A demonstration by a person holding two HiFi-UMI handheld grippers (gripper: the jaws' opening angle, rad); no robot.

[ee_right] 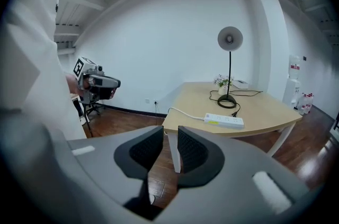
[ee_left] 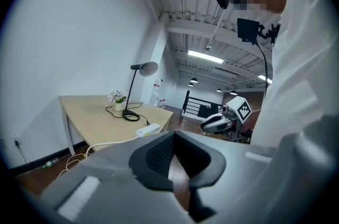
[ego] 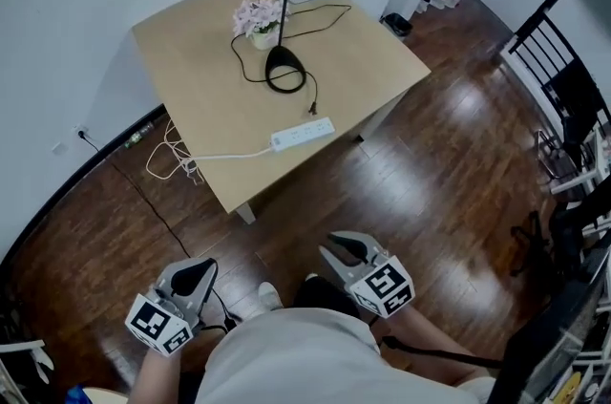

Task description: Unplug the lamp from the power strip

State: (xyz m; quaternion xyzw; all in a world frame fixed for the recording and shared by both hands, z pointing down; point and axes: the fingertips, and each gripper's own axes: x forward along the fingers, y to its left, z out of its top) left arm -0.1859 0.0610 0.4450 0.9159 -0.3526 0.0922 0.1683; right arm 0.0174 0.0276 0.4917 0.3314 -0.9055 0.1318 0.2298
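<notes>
Nearest to us, low in the head view, the left gripper (ego: pixel 196 270) hung at the person's side, well apart from the table (ego: pixel 186 92). Its fingers met at the tips with nothing between them. Beside it, the right gripper (ego: pixel 342 244) was held at the same height. Its fingers stood slightly apart with a narrow gap showing only the wooden floor (ego: pixel 430 173), and it carried nothing.

On the table, a white lead (ego: pixel 224 154) ran from the power strip along the near edge, dropped over the left corner and lay coiled on the floor. A small pot of pink flowers (ego: pixel 258 18) stood towards the far edge. Just beside it stood the lamp (ego: pixel 285 68), its round black base near the middle of the surface, its stem upright and its dark shade over the far edge. The lamp's black cord looped round the base and ended in a plug (ego: pixel 312 109), which lay on the surface just behind the power strip (ego: pixel 302 134), and we saw it seated in no socket. The strip itself lay flat along the near edge, towards the right corner. A black chair (ego: pixel 563 77) stood well apart on the right.
</notes>
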